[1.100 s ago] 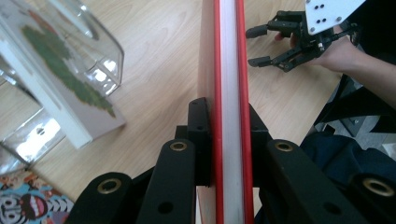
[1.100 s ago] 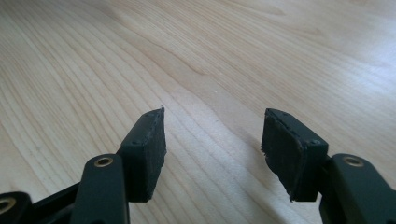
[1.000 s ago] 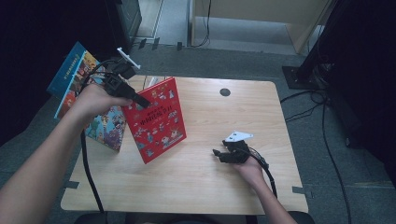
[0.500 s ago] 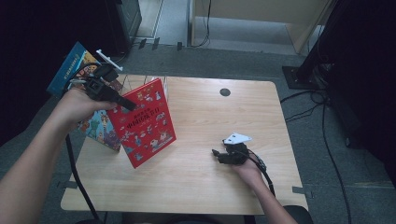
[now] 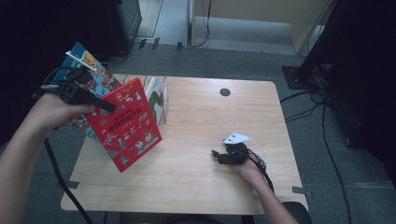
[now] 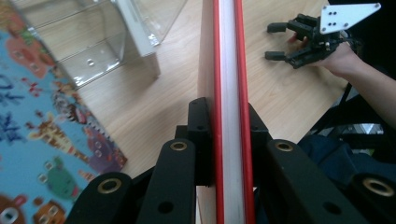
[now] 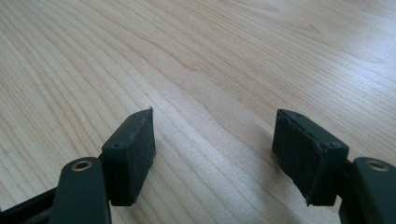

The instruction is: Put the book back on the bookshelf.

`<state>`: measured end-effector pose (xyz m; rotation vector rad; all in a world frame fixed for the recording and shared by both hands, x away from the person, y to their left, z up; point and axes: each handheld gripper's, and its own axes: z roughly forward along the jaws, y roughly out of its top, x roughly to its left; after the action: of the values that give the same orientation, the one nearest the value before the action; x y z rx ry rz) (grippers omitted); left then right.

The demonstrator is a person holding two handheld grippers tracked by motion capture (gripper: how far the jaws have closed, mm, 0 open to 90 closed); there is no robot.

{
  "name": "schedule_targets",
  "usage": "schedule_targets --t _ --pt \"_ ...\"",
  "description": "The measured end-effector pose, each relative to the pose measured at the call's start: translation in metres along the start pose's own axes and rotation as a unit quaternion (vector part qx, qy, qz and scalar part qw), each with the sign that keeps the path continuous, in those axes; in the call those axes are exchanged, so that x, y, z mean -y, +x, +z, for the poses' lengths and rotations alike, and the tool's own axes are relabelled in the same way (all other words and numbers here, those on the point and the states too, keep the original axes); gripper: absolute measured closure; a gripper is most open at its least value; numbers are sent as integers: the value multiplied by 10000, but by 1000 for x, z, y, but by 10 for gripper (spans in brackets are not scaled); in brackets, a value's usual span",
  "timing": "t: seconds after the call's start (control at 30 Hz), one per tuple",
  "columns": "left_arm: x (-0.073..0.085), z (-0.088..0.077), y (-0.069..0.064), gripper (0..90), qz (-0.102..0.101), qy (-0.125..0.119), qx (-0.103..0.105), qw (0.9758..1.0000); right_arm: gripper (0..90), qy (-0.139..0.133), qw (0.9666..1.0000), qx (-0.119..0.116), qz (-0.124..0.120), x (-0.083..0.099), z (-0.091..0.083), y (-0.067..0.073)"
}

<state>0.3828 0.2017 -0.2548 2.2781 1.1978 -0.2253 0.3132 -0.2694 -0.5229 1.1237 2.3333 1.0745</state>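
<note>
Red book (image 5: 126, 126), one; blue book (image 5: 81, 58), one

My left gripper (image 5: 108, 107) — black jaws, brass rivets; my right gripper (image 5: 215, 156) — grey triangular plate at 12 o'clock, black cable.

The red book (image 5: 125, 125) carries a title in yellow Chinese characters across the middle of its front cover, seen in the high view; the characters are too small and soft to read with certainty. A shorter line of lighter print sits above the title, also illegible. The blue book (image 6: 32, 140) behind it shows parts of large dark-blue characters at the left edge in the left gripper view, cut off and unreadable. The white book (image 5: 156, 95) standing in the clear holder (image 6: 100, 44) shows no legible print. No brands, numbers or signs can be read elsewhere.
</note>
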Motion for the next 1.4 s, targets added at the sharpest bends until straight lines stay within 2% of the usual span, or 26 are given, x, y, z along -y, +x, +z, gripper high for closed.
schedule_targets --t 0.27,0.4,0.63,0.73,0.9,1.0,1.13,1.27,1.4 --pt "15 -15 13 803 -204 -96 -57 9997 293 6 10000 11 13 0 0 0" --pt "21 -22 22 804 -373 -163 -69 9991 287 13 10000 38 49 0 0 1" --pt "29 -32 42 804 -717 -261 -308 9966 287 16 10000 48 58 0 0 1" --pt "27 -31 46 803 -749 -262 -428 9959 286 10 10000 57 75 0 1 2" --pt "17 -23 50 804 -788 -347 -430 9954 284 5 9999 79 83 -1 1 2" --pt "9 -19 53 805 -817 -316 -456 9951 284 6 9999 79 92 -1 1 2" --pt "0 -14 56 804 -837 -308 -595 9942 283 1 9999 88 99 0 1 2" --pt "-4 -12 64 804 -1021 -414 -553 9924 274 -5 10000 65 73 0 1 3" --pt "-8 -11 71 804 -1150 -460 -612 9904 273 8 10000 62 55 0 1 3"
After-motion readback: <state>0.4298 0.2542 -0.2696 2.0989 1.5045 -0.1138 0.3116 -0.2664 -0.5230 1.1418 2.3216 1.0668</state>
